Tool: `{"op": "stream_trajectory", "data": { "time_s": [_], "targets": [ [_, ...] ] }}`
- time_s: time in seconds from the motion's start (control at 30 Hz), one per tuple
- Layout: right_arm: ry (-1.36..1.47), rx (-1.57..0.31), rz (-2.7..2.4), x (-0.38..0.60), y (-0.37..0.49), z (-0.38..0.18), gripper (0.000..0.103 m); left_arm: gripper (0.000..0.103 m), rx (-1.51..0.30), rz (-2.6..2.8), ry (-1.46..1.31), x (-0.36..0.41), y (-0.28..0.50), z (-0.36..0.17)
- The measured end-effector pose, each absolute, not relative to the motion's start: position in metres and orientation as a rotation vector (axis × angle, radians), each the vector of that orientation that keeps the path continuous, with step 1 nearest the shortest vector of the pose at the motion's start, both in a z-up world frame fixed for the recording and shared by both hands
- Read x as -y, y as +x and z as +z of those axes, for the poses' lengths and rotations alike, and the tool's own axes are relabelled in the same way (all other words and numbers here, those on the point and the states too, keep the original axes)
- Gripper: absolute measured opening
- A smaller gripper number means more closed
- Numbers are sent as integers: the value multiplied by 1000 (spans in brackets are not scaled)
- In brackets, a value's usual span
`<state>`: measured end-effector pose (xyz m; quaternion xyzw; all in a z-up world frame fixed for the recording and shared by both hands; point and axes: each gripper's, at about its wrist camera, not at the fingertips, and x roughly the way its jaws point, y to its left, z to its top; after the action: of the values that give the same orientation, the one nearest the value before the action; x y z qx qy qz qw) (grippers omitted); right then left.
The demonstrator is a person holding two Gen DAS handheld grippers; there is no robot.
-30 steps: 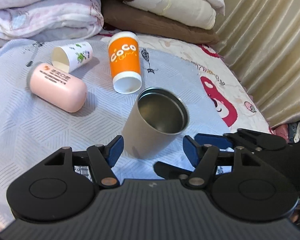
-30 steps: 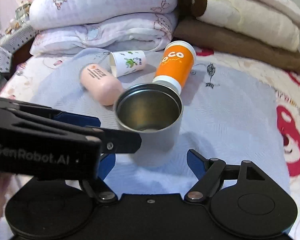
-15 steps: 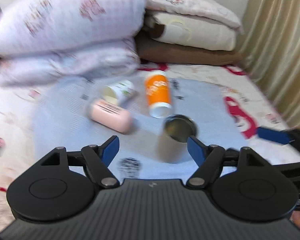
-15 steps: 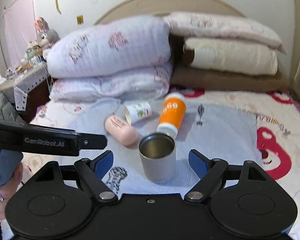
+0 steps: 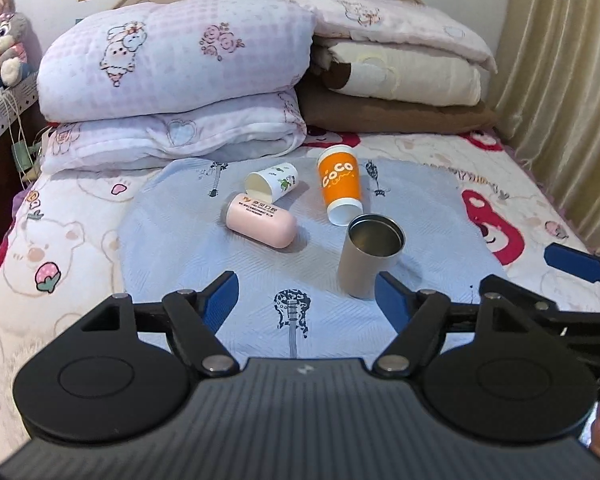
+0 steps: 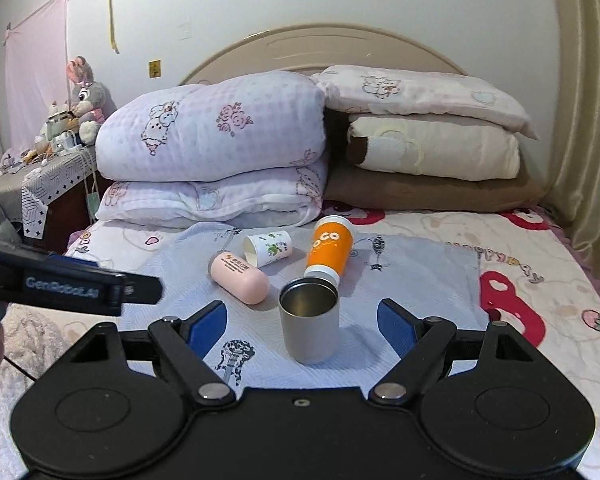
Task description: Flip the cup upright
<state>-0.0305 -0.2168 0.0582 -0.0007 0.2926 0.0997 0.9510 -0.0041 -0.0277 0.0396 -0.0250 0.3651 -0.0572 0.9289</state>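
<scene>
The steel cup (image 5: 370, 254) stands upright on the grey-blue mat (image 5: 172, 240) spread over the bed, mouth open to the ceiling, nothing touching it. To my eye the flip of this one is done. What may be left are the others: the orange cup (image 5: 339, 184) lies on its side just behind the steel one, its open end nearly at the steel rim; the small white paper cup (image 5: 271, 182) lies tipped over further back; and the pink capsule-shaped case (image 5: 260, 225) lies beside that. Whether those belong to the job I cannot say.

The left tool (image 5: 305, 294) hangs above the mat with its blue-padded fingers spread wide and empty, the steel cup ahead and toward its right finger, clear of both. The right tool (image 6: 302, 322) is likewise spread apart and holding nothing; the cup sits squarely in front of it, between the lines of its two fingers but beyond their tips.
</scene>
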Motion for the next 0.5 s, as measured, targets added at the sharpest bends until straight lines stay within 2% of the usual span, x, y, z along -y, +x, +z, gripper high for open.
{"op": "stream_trajectory", "data": {
  "time_s": [0.33, 0.37, 0.4, 0.5],
  "targets": [
    [-11, -577, 133, 210, -46, 59, 87, 77, -765, -117, -82, 16, -18, 34],
    [-14, -579, 124, 209, -47, 58, 90, 78, -766, -118, -82, 16, -18, 33],
    [-14, -584, 117, 208, -47, 58, 98, 81, -767, -119, -83, 16, -18, 32],
    [17, -598, 94, 211, -46, 55, 101, 91, -769, -125, -91, 15, -20, 29]
  ]
}}
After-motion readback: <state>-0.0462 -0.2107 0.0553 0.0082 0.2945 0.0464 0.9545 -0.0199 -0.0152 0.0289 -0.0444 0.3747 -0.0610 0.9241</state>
